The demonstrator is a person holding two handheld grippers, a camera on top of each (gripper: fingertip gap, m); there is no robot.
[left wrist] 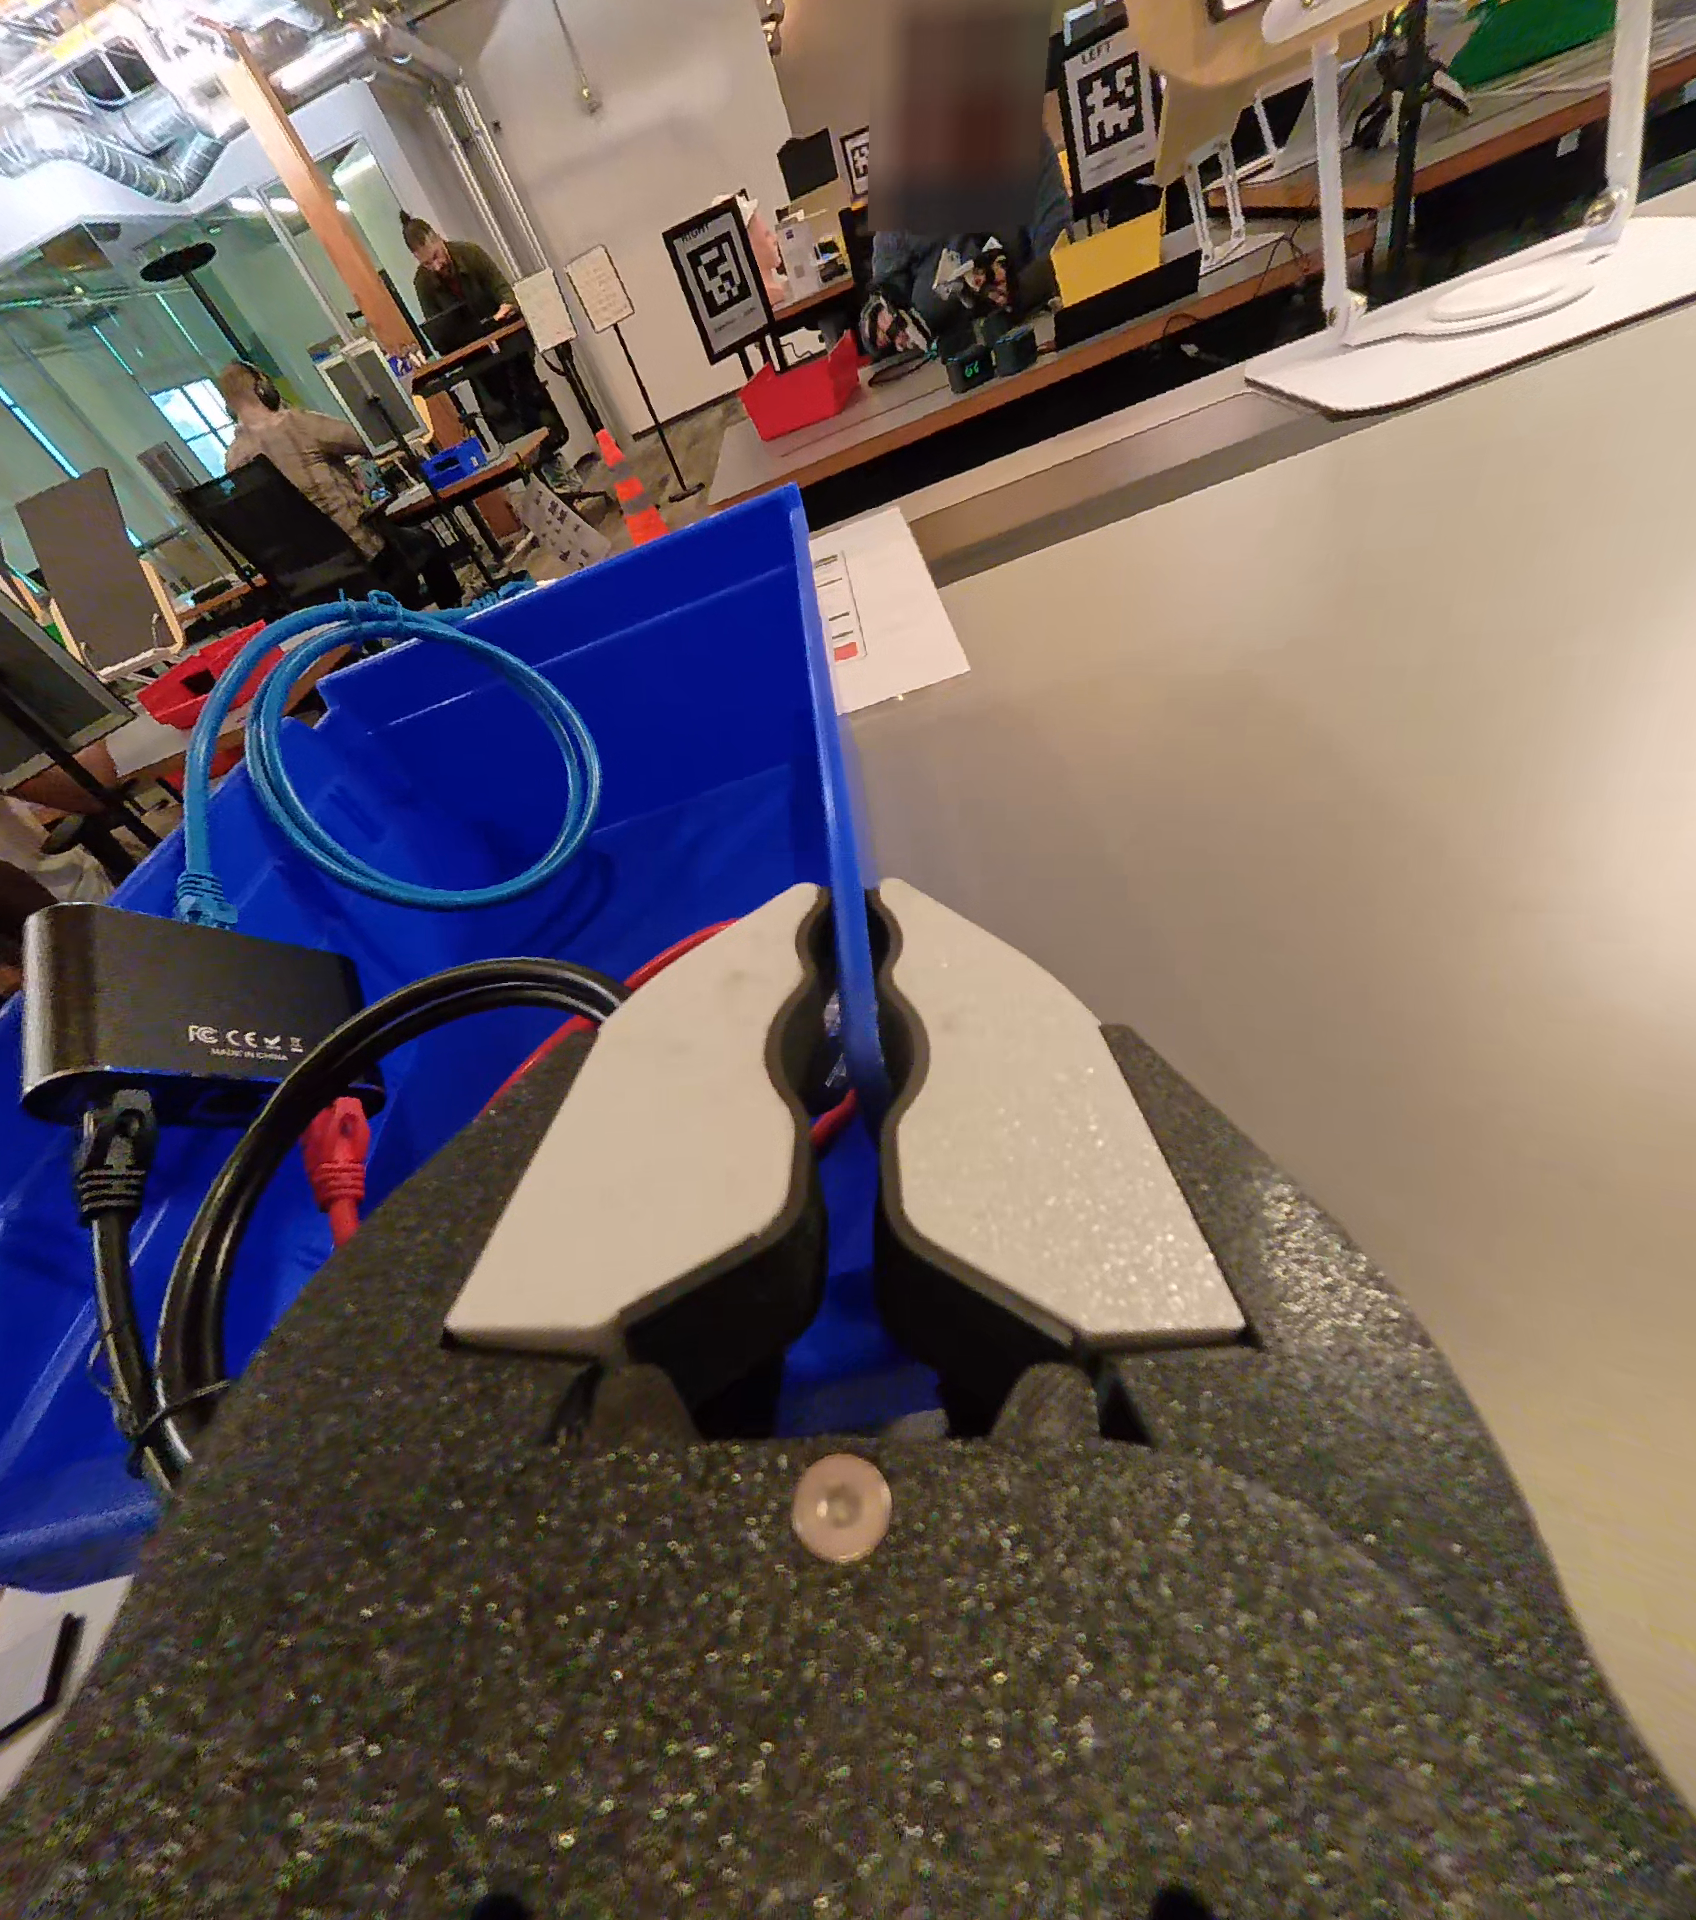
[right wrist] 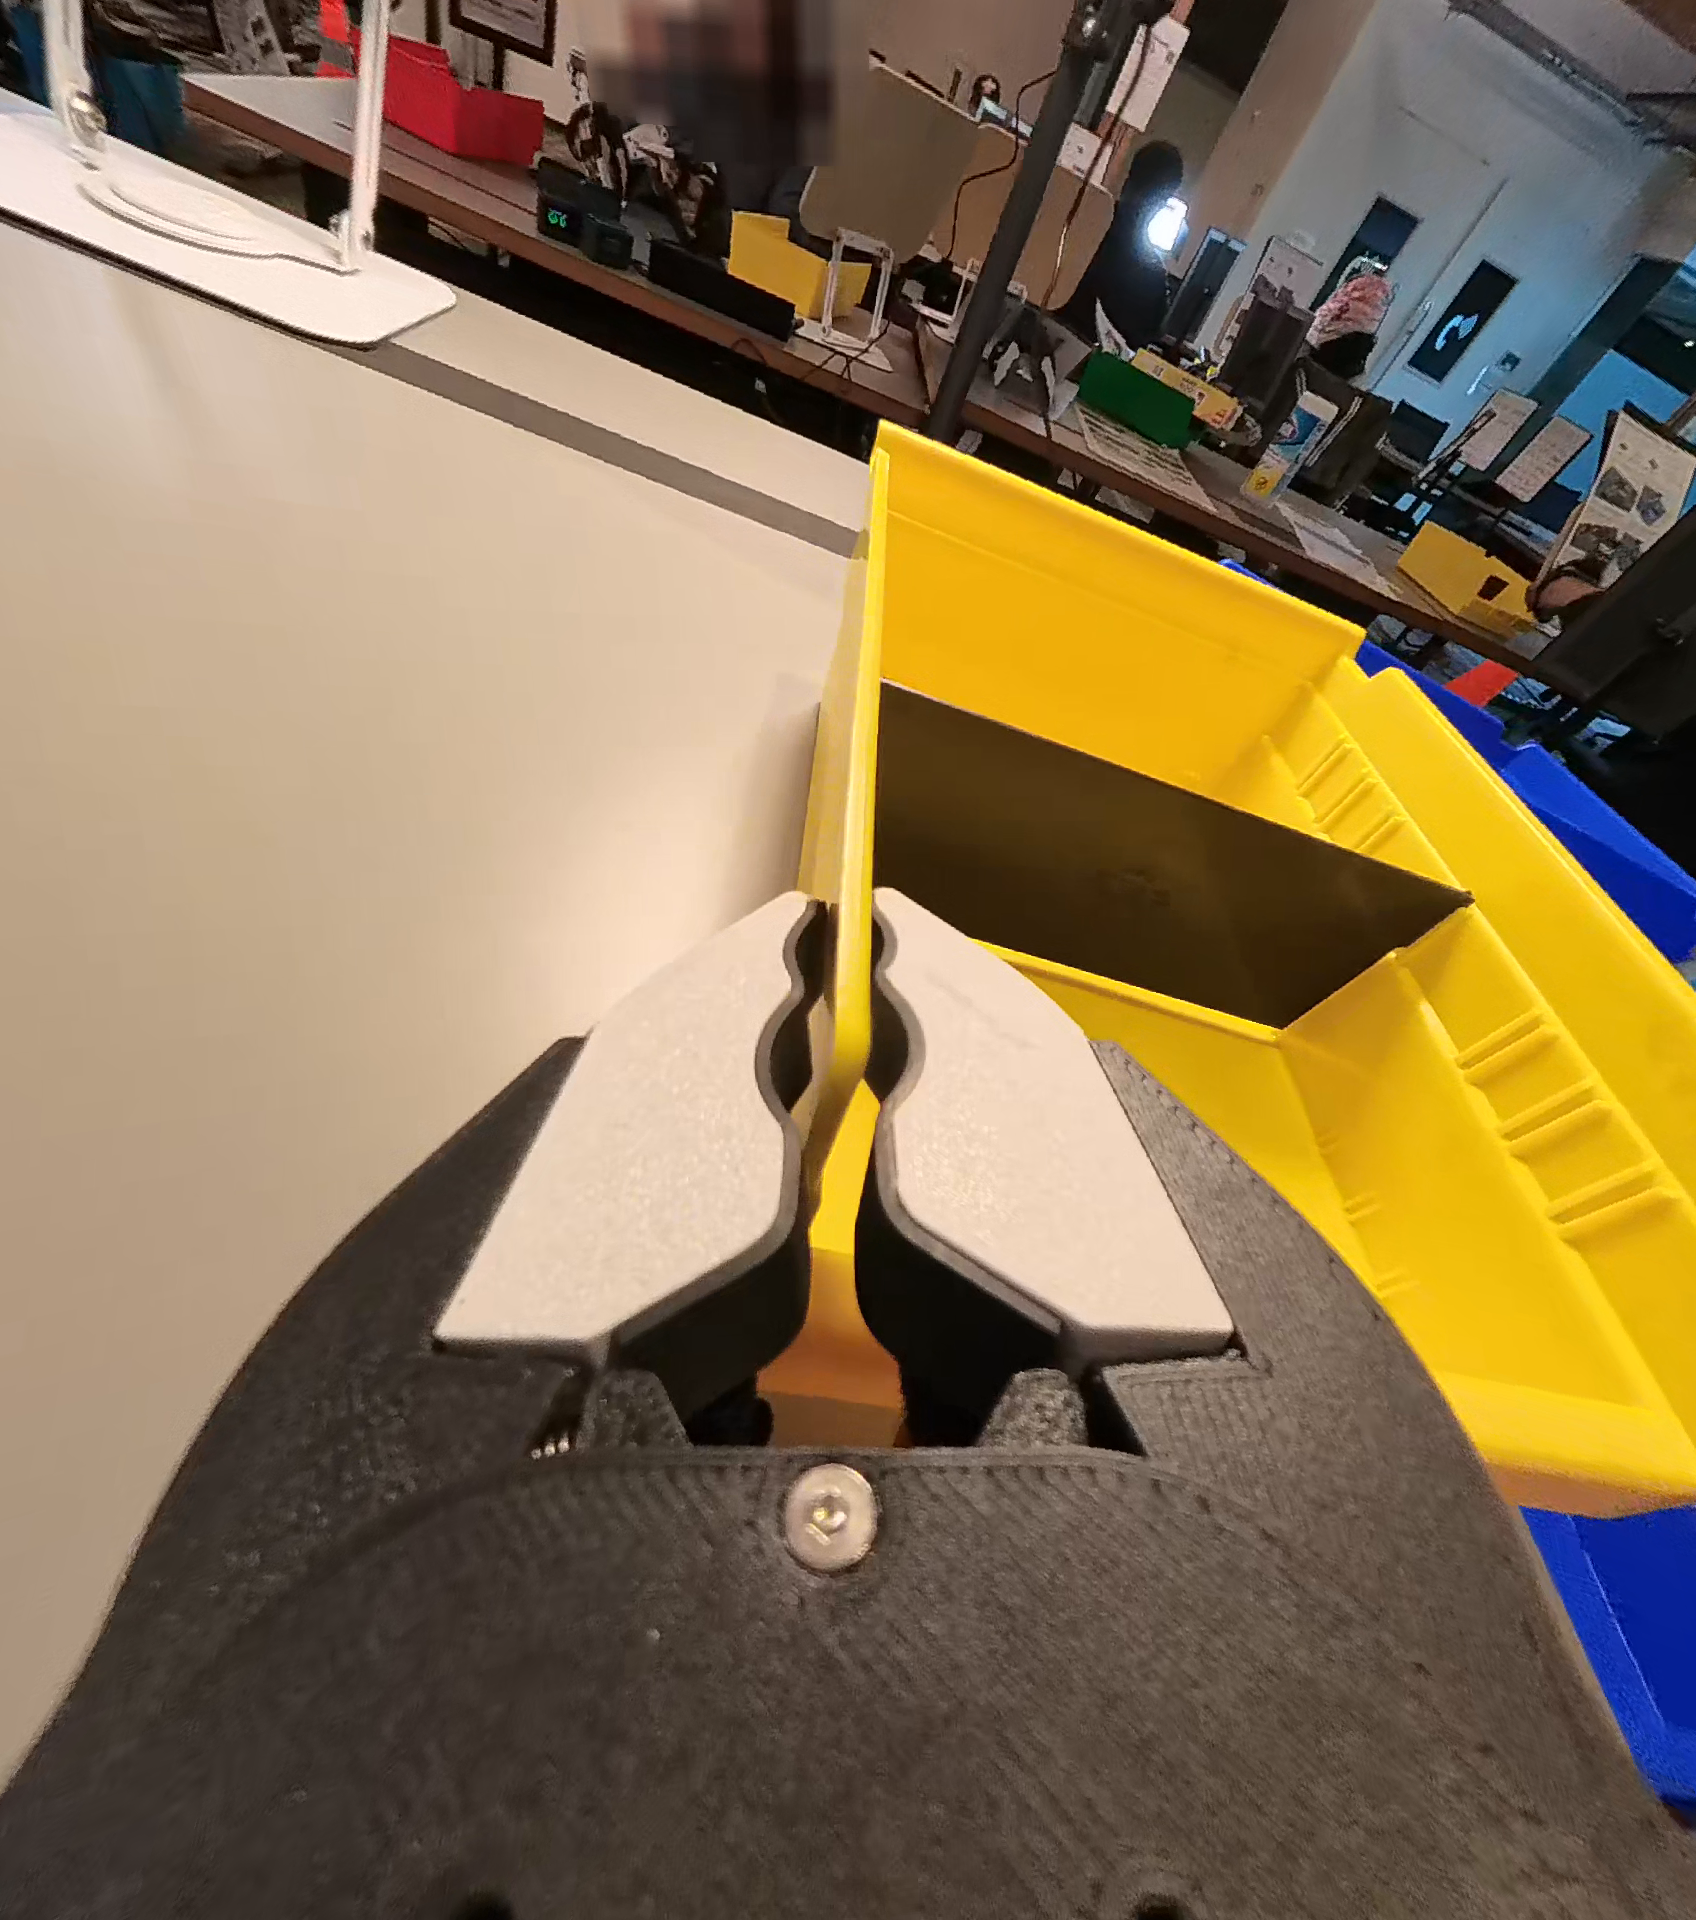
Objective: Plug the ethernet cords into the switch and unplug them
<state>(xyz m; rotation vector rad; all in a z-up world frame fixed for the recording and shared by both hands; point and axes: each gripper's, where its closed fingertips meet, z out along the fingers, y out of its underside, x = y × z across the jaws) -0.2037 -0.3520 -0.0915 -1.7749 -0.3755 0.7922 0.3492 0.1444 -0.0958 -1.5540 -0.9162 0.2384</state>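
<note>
One black switch (left wrist: 184, 1003). Three ethernet cords: one blue cord (left wrist: 428, 748), one black cord (left wrist: 200, 1226), one red cord (left wrist: 337, 1169); each has a plug at the switch. Two hand-held grippers: left hand-held gripper (left wrist: 849, 914), right hand-held gripper (right wrist: 849, 920). Bins: one blue bin (left wrist: 678, 665) in the left wrist view; one yellow bin (right wrist: 1114, 634) with one black divider (right wrist: 1114, 862), plus blue bins (right wrist: 1613, 831) beside it, count unclear. One paper sheet (left wrist: 891, 613) on the surface (left wrist: 1343, 831).

A blue bin (left wrist: 698, 665) and a yellow bin (right wrist: 1083, 623) sit on a pale table (left wrist: 1395, 831).

Red cord (left wrist: 341, 1164) runs behind hand-held gripper (left wrist: 849, 935).
</note>
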